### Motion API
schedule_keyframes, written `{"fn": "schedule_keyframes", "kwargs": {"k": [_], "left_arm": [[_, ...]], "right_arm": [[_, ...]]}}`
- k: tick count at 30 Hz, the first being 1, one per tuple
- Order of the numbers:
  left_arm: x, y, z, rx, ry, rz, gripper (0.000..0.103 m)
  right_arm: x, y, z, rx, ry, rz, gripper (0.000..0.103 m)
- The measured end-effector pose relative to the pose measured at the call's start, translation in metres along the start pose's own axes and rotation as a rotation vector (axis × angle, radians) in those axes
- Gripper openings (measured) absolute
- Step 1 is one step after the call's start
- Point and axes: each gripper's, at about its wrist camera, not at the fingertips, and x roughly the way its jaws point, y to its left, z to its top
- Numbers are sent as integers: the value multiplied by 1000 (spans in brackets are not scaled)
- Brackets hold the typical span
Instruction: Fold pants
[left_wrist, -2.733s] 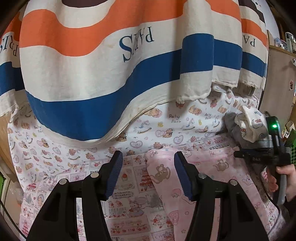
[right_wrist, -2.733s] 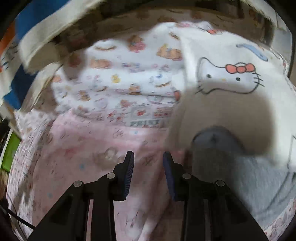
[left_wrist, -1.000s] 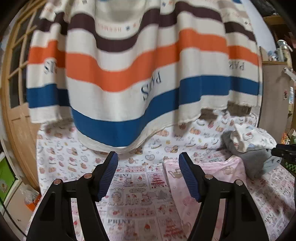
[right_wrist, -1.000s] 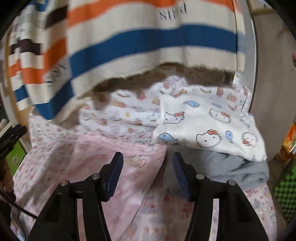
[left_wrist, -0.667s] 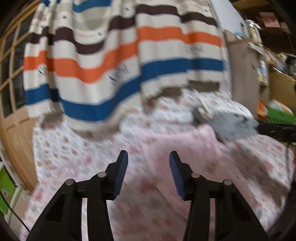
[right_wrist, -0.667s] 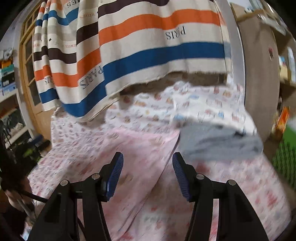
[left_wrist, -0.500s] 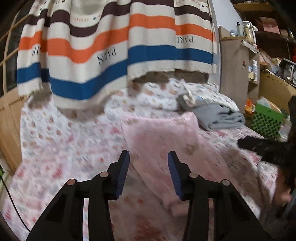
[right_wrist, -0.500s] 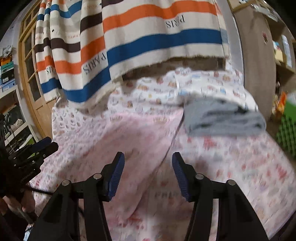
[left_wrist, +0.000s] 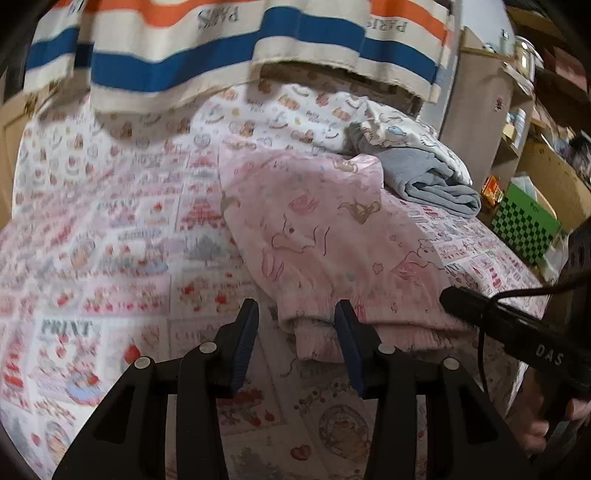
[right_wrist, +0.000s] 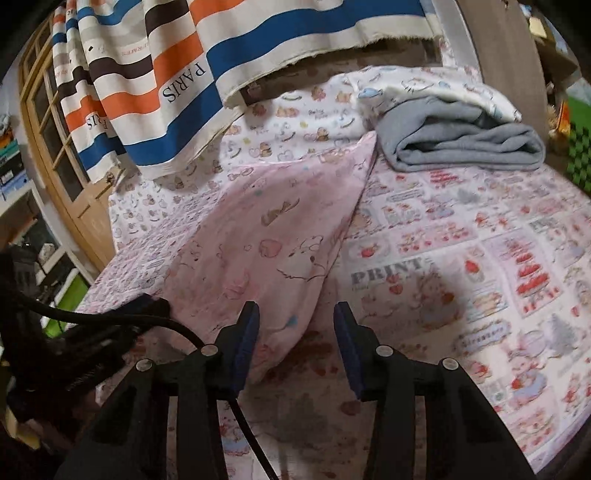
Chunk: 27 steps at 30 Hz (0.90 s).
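Here, the scene by label:
Pants (left_wrist: 317, 236): pink, printed with cartoon figures, lying flat on the bed, folded lengthwise into one long strip; the far end reaches the grey cloth, the near cuffed end lies just ahead of the left gripper.
Pants, right view (right_wrist: 266, 236): the strip runs diagonally from the grey cloth down toward the lower left, its near corner just ahead of the right gripper's left finger.
Left gripper (left_wrist: 295, 339): released, jaws spread wide, holding nothing; the cuffed end of the pants sits between and just beyond the blue pads (left_wrist: 245, 339), whether touching I cannot tell.
Right gripper (right_wrist: 295, 341): released, jaws apart, empty; it hovers over the sheet at the right edge of the pants.
Bed (right_wrist: 480, 266): covered with a pink and white sheet printed with cakes, bears and the word PRINT.
Grey cloth (right_wrist: 461, 144): folded, at the far right of the bed, touching the far corner of the pants.
White cloth (right_wrist: 436, 88): cat-face print, lying on top of the grey cloth.
Blanket (right_wrist: 221, 48): striped orange, blue, brown and cream with PARIS lettering, hanging over the head of the bed.
Green box (left_wrist: 528, 229): checkered, beside the bed on the right.
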Motion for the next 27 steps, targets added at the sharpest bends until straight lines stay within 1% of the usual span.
{"fn": "schedule_keyframes", "kwargs": {"k": [2, 3, 5, 6, 7, 8, 9, 10, 11, 13, 17, 19, 21, 23, 27], "left_arm": [[0, 1, -1, -11, -2, -4, 42], [0, 0, -2, -8, -5, -6, 40], [0, -2, -2, 2, -8, -21, 31], [0, -3, -3, 3, -11, -31, 25], [-1, -5, -3, 7, -21, -28, 18], [-3, -7, -3, 15, -32, -21, 15], [-5, -9, -3, 26, -46, -10, 11], [-7, -10, -3, 38, -59, -7, 9], [-10, -11, -3, 42, -70, -8, 9], [-16, -11, -1, 36, -85, -18, 8], [-32, -11, 10, 37, -122, -31, 8], [-41, -11, 16, 33, -135, -44, 8], [-49, -14, 17, 49, -136, -55, 7], [-53, -15, 12, 73, -119, -50, 7], [-41, -15, -4, 91, -67, -19, 6]], "right_arm": [[5, 0, -1, 14, 24, 36, 44], [5, -1, -2, 19, 16, 40, 44], [5, 1, -3, 5, 21, 54, 44], [6, 2, -4, 1, 26, 69, 40], [7, 2, -5, 4, 39, 93, 34], [8, 4, -6, 6, 47, 109, 33], [9, 5, -7, 3, 50, 118, 25], [8, 8, -9, -9, 40, 117, 19], [8, 9, -10, -21, 30, 112, 19], [2, 13, -9, -42, 0, 100, 14], [-12, 14, 3, -36, -55, 143, 13], [-19, 17, 10, -50, -74, 146, 13], [-25, 19, 12, -62, -70, 151, 12], [-31, 21, 11, -84, -46, 154, 12], [-27, 19, 0, -95, -6, 121, 12]]}}
